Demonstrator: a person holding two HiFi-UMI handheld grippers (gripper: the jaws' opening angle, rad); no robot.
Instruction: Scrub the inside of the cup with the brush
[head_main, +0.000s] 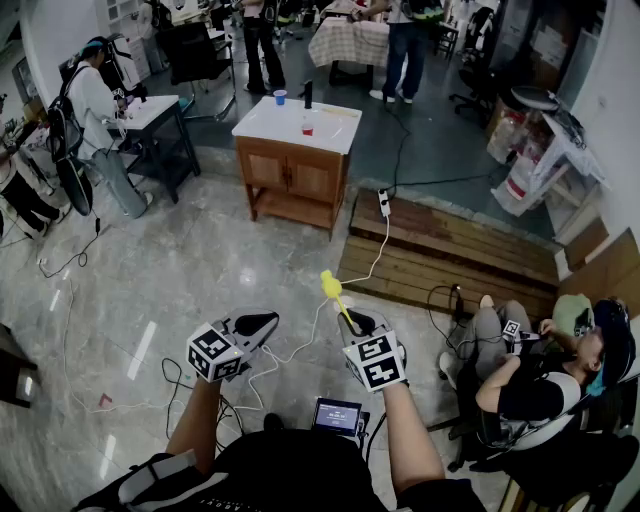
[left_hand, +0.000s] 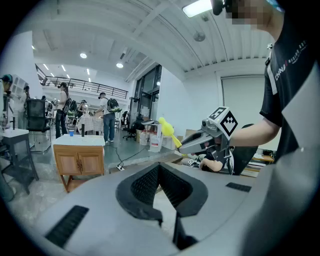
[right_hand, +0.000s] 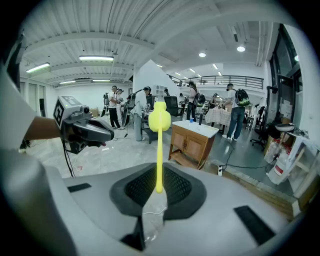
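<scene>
Right gripper view: right tool (right_hand: 158, 186) clamped on brush (right_hand: 159, 120) handle, head sticking out fwd; left tool (left_hand: 160, 166) closed, empty.

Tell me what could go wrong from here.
1. The right hand-held gripper pinches the yellow brush only at the end of its thin handle; pressed inside a cup, it may swivel or slip.
2. The white cable lies across the floor between the person and the cabinet; feet could catch it.
3. The left hand-held gripper is shut and empty; unless it steadies the small red cup, scrubbing may tip it.
</scene>
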